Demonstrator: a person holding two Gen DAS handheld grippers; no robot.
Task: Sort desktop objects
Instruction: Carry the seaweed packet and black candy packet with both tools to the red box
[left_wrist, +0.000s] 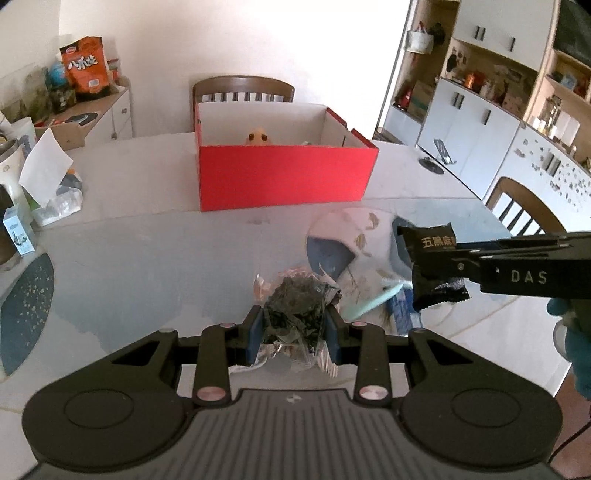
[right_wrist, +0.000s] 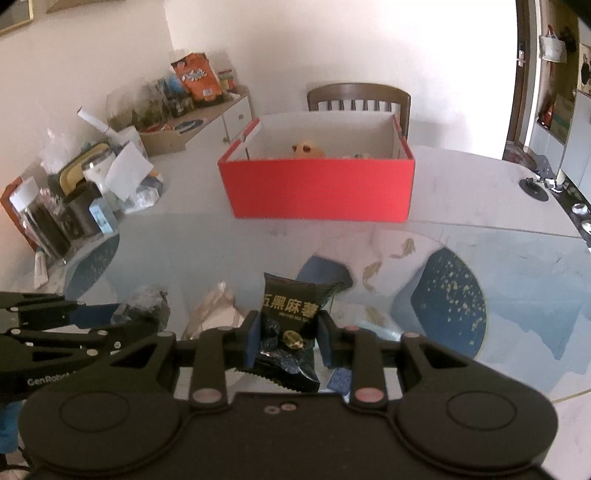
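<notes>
My left gripper (left_wrist: 293, 319) is shut on a crumpled clear packet with dark contents (left_wrist: 295, 299), held above the table. My right gripper (right_wrist: 289, 326) is shut on a black snack packet with gold lettering (right_wrist: 291, 299). The left wrist view shows that black packet (left_wrist: 430, 266) at the right, in the right gripper (left_wrist: 456, 267). In the right wrist view the left gripper (right_wrist: 110, 319) comes in from the left with its clear packet (right_wrist: 144, 301). A red open box (left_wrist: 284, 175) (right_wrist: 317, 188) stands farther back on the table, with a yellow toy (left_wrist: 257, 136) inside.
Below the grippers lie a teal stick (left_wrist: 373, 300), a blue packet (left_wrist: 400, 310) and a beige wrapper (right_wrist: 218, 310). Jars, tissues and boxes (right_wrist: 74, 199) crowd the table's left side. Dark blue placemats (right_wrist: 450, 299) lie on the table. A chair (left_wrist: 243, 88) stands behind the box.
</notes>
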